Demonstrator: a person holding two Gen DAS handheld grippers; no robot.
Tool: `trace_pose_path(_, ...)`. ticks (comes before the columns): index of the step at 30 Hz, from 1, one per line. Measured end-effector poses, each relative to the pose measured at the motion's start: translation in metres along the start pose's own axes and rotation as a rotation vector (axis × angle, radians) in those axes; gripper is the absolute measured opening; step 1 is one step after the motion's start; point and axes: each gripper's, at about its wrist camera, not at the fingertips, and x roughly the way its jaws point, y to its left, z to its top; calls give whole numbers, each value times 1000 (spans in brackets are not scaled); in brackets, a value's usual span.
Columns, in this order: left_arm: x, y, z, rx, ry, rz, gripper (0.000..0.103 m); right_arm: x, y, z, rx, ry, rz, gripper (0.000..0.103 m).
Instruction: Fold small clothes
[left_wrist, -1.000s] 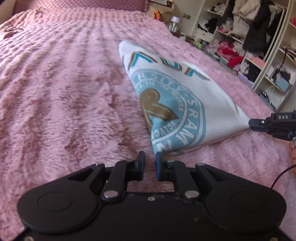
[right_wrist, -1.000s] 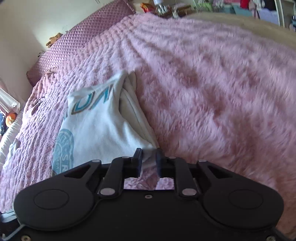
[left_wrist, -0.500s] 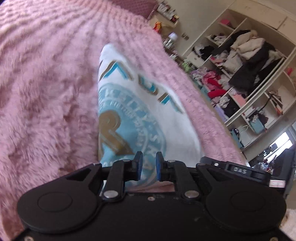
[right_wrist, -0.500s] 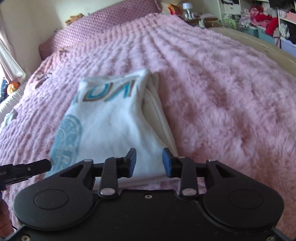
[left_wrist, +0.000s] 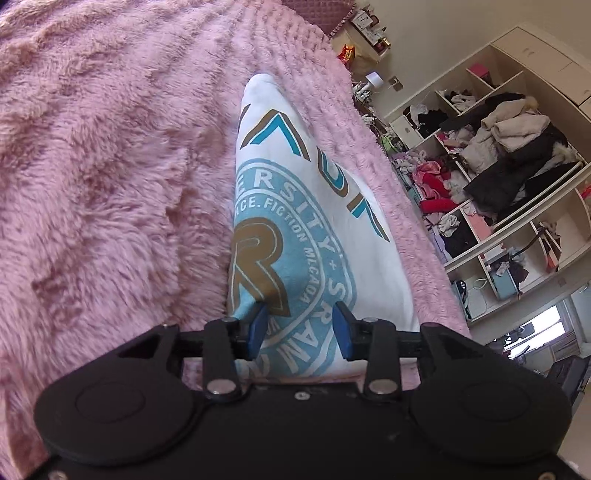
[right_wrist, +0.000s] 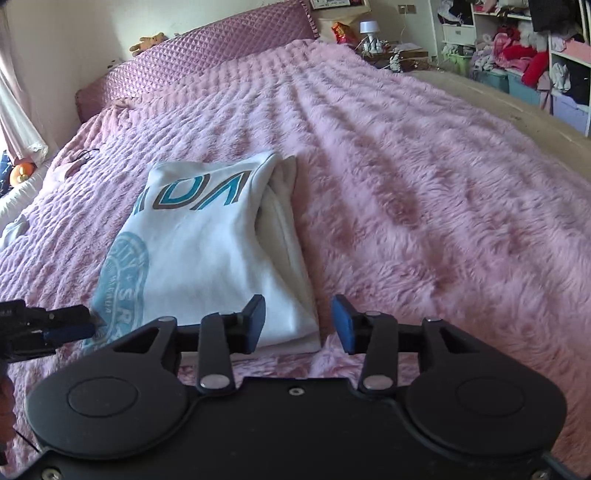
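Observation:
A white shirt (right_wrist: 207, 254) with a blue and brown round print lies folded flat on the pink fluffy bedspread (right_wrist: 424, 192). It also shows in the left wrist view (left_wrist: 306, 236). My left gripper (left_wrist: 300, 328) is open, low over the shirt's near left corner, with nothing held. It shows at the left edge of the right wrist view (right_wrist: 70, 323), tips at the shirt's edge. My right gripper (right_wrist: 299, 321) is open and empty, just off the shirt's near right corner.
A purple quilted headboard cushion (right_wrist: 207, 62) runs along the far end of the bed. Open shelves full of clothes (left_wrist: 509, 162) stand beyond the bed's right side. A bedside table with a small lamp (right_wrist: 369, 29) stands by the headboard.
Both grippers have opened. The right one let go of the shirt's corner and the shirt now lies flat. The left gripper moved in over the shirt's near left corner.

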Motion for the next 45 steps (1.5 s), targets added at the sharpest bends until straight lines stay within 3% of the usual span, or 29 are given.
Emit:
trace_pose_path(5, 1, -1, 2, -12, -3, 3, 40, 15, 1, -4, 32, 38, 12, 39)
trace_pose_path(8, 1, -2, 2, -4, -6, 6, 44, 14, 5, -3, 31, 14, 10, 25)
trace_pose_path(9, 0, -2, 1, -2, -5, 7, 45, 13, 6, -3, 25, 13, 18, 10)
trace_pose_path(14, -2, -2, 5, -9, -4, 15, 45, -6, 7, 2, 57, -17, 32, 6)
trace_pose_path(17, -6, -3, 10, 39, -10, 37, 49, -17, 5, 4, 78, -26, 43, 4)
trace_pose_path(19, -6, 0, 15, 65, -4, 70, 55, -9, 6, -1, 57, 5, 16, 4)
trace_pose_path(24, -5, 17, 21, 29, 21, 84, 55, 21, -2, -15, 47, 61, -26, 3)
trace_pose_path(27, -12, 20, 25, 30, 4, 78, 58, 18, 0, -12, 43, 74, -32, 5)
trace_pose_path(31, -14, 21, 39, 19, -46, 89, 68, 4, 5, 6, 28, 12, -17, 41)
trace_pose_path(32, -12, 21, 45, -1, -59, 85, 68, 3, 7, 13, 14, -16, 6, 42)
trace_pose_path(36, 3, 30, 59, -128, -96, 39, 68, 25, 17, 42, -8, -86, 94, 42)
trace_pose_path(42, 32, 41, 63, -264, -83, 23, 68, 76, 16, 52, 83, 10, 153, 40)
trace_pose_path(45, 37, 39, 59, -253, -87, 45, 53, 79, 17, 48, 61, 6, 144, 39)
